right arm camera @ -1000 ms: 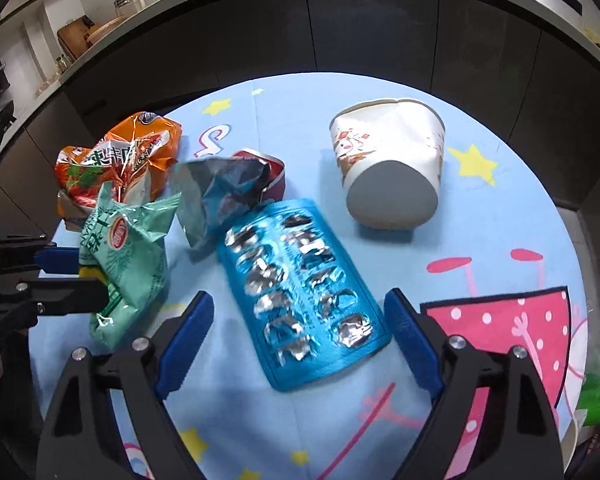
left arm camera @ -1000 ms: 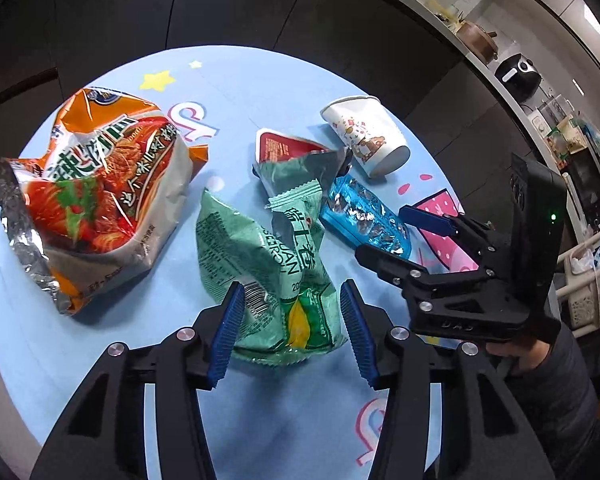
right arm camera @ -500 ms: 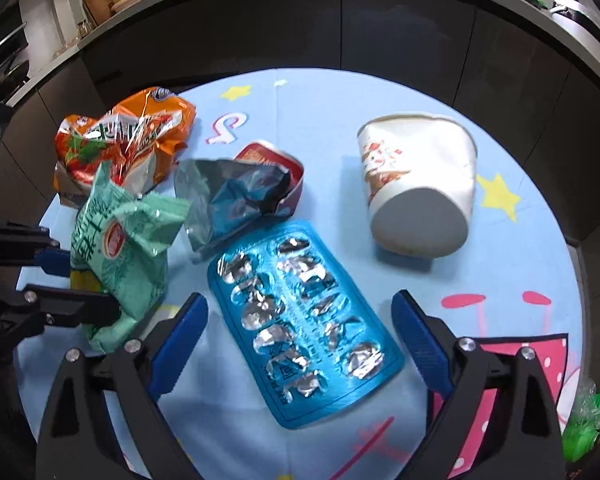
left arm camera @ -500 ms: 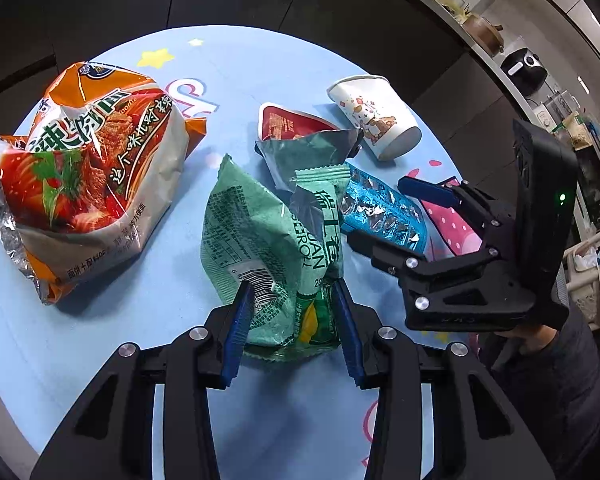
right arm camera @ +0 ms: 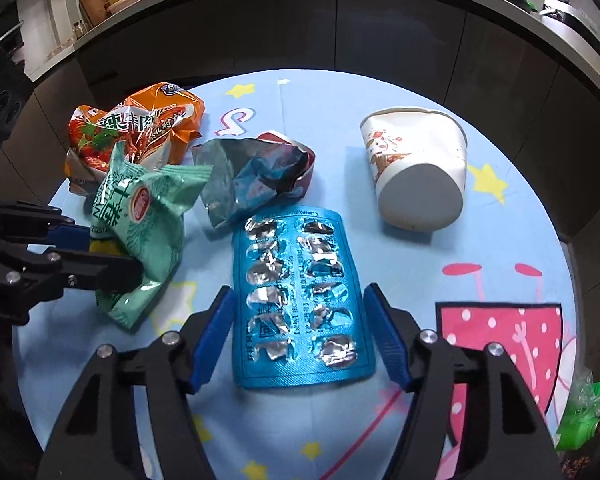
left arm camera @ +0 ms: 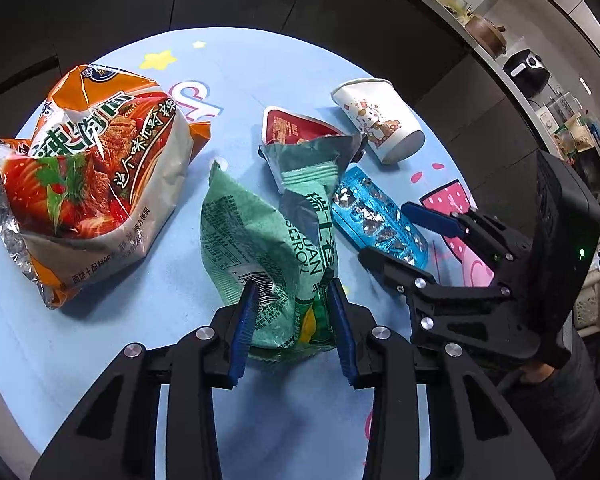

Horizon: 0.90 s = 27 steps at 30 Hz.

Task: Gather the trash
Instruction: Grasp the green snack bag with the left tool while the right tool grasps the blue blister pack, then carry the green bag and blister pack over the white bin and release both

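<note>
On the round blue tabletop [right arm camera: 332, 112], the left hand-held gripper [left arm camera: 294, 312] has just been closing and now pinches the green wrapper [left arm camera: 268, 248] at its lower end, probably to lift it. The right hand-held gripper [right arm camera: 300, 332] has just been narrowing too, but its pads stand beside the blue blister pack [right arm camera: 300, 300], not pressing yet. At 1 o'clock from it lies a tipped paper cup [right arm camera: 416, 172]; at 10 o'clock, the orange noodle bag [right arm camera: 140, 128].

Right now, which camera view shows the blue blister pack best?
The right wrist view: the blue blister pack lies whole between the right gripper's jaws. The left wrist view shows it partly hidden behind the green wrapper and that gripper.
</note>
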Tool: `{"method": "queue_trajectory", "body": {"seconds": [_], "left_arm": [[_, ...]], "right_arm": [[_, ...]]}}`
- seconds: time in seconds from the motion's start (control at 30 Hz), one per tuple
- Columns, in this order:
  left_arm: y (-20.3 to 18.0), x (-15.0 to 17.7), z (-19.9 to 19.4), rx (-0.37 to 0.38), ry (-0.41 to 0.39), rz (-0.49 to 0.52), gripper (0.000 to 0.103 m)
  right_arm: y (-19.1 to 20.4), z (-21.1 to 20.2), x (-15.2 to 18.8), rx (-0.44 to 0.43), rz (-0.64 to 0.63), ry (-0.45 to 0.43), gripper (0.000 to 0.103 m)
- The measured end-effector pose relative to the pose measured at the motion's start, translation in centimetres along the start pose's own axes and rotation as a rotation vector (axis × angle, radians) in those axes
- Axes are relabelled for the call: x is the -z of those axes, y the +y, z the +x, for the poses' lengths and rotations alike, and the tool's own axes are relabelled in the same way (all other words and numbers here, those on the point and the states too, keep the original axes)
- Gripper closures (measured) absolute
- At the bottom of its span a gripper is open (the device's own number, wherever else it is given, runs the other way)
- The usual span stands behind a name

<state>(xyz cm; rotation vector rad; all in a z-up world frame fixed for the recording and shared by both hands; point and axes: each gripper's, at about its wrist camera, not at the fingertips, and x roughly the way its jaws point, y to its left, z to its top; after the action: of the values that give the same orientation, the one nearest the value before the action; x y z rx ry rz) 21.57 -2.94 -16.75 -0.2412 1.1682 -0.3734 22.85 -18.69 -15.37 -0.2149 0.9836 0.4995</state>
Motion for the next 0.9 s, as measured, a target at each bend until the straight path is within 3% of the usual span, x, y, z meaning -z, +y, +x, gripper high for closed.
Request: {"method": "queue_trajectory", "body": {"seconds": [0.2, 0.37, 0.7, 0.9], "left_arm": [[0.0, 0.1, -0.2, -0.001, -0.004, 0.021, 0.082], [-0.2, 0.7, -0.9, 0.011, -0.024, 0.043, 0.09], [-0.5, 3.2, -5.6, 0.012, -0.1, 0.054, 0.093], [-3.1, 4.8, -7.8, 0.046, -0.118, 0.113, 0.093]], "right_arm": [[0.1, -2.0, 1.9, 0.009, 0.105, -0.011, 0.037], [0.2, -5.3, 4.2, 0.0, 0.199, -0.07, 0.037], [0.6, -10.8, 8.3, 0.008, 0.322, -0.163, 0.037], [0.5, -12.9, 9.4, 0.022, 0.357, -0.205, 0.037]]}}
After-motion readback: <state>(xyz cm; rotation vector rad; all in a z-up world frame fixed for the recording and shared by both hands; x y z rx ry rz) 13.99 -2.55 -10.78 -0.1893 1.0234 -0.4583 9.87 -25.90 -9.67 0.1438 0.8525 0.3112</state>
